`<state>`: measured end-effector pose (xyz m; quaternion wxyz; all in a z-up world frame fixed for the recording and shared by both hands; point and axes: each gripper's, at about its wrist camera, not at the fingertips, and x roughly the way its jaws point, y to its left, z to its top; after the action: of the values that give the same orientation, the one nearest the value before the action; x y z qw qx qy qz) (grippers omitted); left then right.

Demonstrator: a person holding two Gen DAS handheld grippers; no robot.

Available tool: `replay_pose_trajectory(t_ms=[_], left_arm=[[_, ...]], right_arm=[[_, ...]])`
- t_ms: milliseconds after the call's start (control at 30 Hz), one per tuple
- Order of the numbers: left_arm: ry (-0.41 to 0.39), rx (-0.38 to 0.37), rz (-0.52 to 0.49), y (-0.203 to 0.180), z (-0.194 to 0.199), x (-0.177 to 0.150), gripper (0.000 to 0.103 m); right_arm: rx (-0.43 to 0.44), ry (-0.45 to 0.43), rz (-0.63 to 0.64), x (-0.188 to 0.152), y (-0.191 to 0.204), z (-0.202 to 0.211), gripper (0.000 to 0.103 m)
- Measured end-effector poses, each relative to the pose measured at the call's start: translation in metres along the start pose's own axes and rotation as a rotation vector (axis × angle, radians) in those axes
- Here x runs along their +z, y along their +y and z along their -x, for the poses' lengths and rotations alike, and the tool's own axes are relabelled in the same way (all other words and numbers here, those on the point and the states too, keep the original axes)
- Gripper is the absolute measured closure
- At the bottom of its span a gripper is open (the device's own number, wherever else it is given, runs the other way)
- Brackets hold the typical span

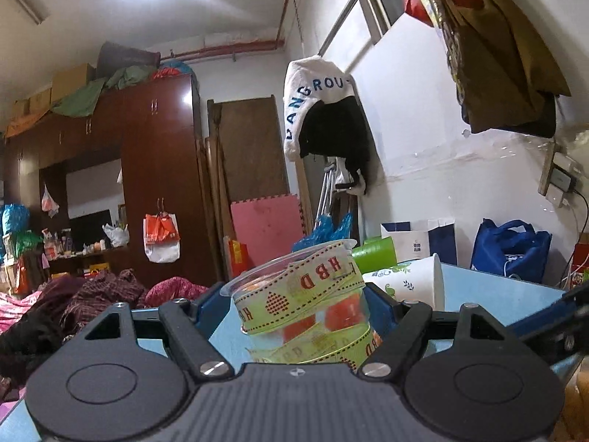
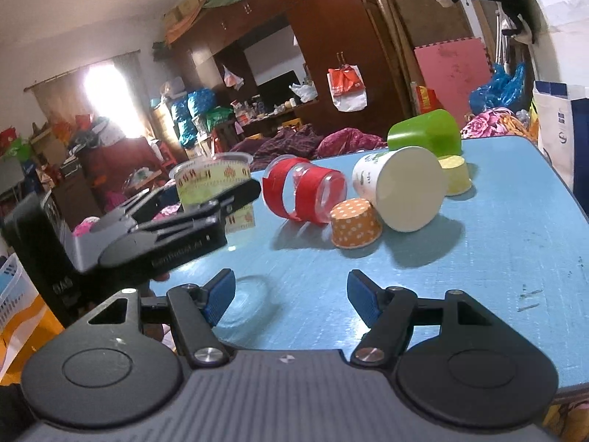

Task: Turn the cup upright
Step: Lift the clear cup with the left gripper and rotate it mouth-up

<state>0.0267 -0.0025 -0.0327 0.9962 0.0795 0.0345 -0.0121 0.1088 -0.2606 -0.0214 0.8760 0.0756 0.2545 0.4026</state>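
Observation:
A clear plastic cup wrapped in yellow-green ribbon (image 1: pixel 302 305) stands mouth up between my left gripper's (image 1: pixel 294 316) blue pads, which are shut on it. The right wrist view shows the same cup (image 2: pixel 211 180) held upright by the left gripper (image 2: pixel 191 206) at the blue table's (image 2: pixel 478 258) left edge. My right gripper (image 2: pixel 291 294) is open and empty, low over the table's near edge. A clear cup with red tape (image 2: pixel 305 193) and a white paper cup (image 2: pixel 401 188) lie on their sides.
An orange dotted cup (image 2: pixel 355 223), a small yellow cup (image 2: pixel 456 175) and a green cup (image 2: pixel 425 132) rest upside down further back. A round wet mark (image 2: pixel 246 294) shows near the right gripper. Bags stand beyond the table's right edge.

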Motion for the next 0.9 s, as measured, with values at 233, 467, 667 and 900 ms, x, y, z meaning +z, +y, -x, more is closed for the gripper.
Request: replay_pose_trajectory(t_ms=[233, 467, 667, 900], left_arm=[[-0.027, 0.025, -0.011, -0.004, 0.005, -0.015, 0.023], [-0.049, 0.033, -0.054, -0.012, 0.013, -0.023, 0.023], [-0.059, 0.061, -0.082, -0.015, 0.016, -0.028, 0.023], [-0.078, 0.078, -0.131, -0.024, 0.022, -0.031, 0.023]], right_arm=[[0.003, -0.005, 0.0, -0.001, -0.001, 0.0, 0.033], [-0.008, -0.02, -0.004, -0.001, -0.004, 0.004, 0.033], [-0.012, -0.03, 0.004, -0.002, -0.004, 0.006, 0.033], [-0.014, -0.031, -0.003, -0.001, -0.007, 0.005, 0.033]])
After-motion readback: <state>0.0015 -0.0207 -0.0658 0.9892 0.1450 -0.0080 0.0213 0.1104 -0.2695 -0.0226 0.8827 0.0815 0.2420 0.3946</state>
